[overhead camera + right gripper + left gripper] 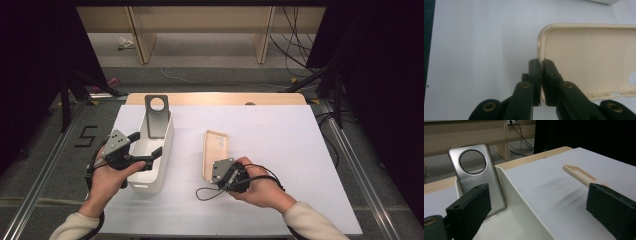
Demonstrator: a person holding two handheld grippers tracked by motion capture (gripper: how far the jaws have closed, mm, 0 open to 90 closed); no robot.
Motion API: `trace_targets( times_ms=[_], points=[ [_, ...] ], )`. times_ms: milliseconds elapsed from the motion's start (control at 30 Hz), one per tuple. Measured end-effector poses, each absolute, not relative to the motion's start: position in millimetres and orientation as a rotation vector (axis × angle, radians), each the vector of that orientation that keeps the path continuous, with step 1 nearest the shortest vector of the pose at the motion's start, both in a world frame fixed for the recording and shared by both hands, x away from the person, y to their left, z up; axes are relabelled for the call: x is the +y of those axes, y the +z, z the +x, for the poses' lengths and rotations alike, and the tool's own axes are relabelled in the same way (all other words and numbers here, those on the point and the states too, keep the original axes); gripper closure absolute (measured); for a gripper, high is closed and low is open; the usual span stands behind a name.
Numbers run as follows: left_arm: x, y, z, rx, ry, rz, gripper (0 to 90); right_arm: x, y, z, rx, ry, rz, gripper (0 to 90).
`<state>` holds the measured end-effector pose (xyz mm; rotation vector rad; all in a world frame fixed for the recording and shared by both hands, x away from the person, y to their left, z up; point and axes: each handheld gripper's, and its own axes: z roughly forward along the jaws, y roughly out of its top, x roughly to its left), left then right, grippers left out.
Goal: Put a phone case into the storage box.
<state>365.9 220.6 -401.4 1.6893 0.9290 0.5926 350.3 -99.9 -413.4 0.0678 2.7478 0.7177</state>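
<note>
A cream phone case (215, 150) lies hollow side up at the middle of the white mat. My right gripper (210, 176) is shut on its near side wall. The right gripper view shows the gripper (541, 67) pinching the cream case (586, 57) rim close to a corner. A grey phone case (157, 116) with a round hole leans upright at the far end of a white bin (150, 180). My left gripper (147, 143) hangs open over the bin's near part, holding nothing. Its own view has the left gripper (540, 200) wide apart, facing the grey case (477, 177) and the cream case (580, 175), which looks slightly raised.
The bin (524, 202) stands on the left of the mat, its long side running away from me. A wooden table edge (215, 98) shows beyond the mat. Metal rails, cables and dark stands surround the table. The mat's right half is bare.
</note>
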Motion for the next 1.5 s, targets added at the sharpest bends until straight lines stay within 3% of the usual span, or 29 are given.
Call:
trace_targets(
  times_ms=[767,1500],
  points=[
    [219.2,-400.0,365.4,0.927,0.594,1.687,5.3,-163.3,-400.2,357.6,2.688,1.006,0.271,86.7],
    [162.9,-376.5,378.5,0.872,0.495,1.758,12.7,-160.3,-405.6,344.5,2.711,1.039,0.205,86.7]
  ],
)
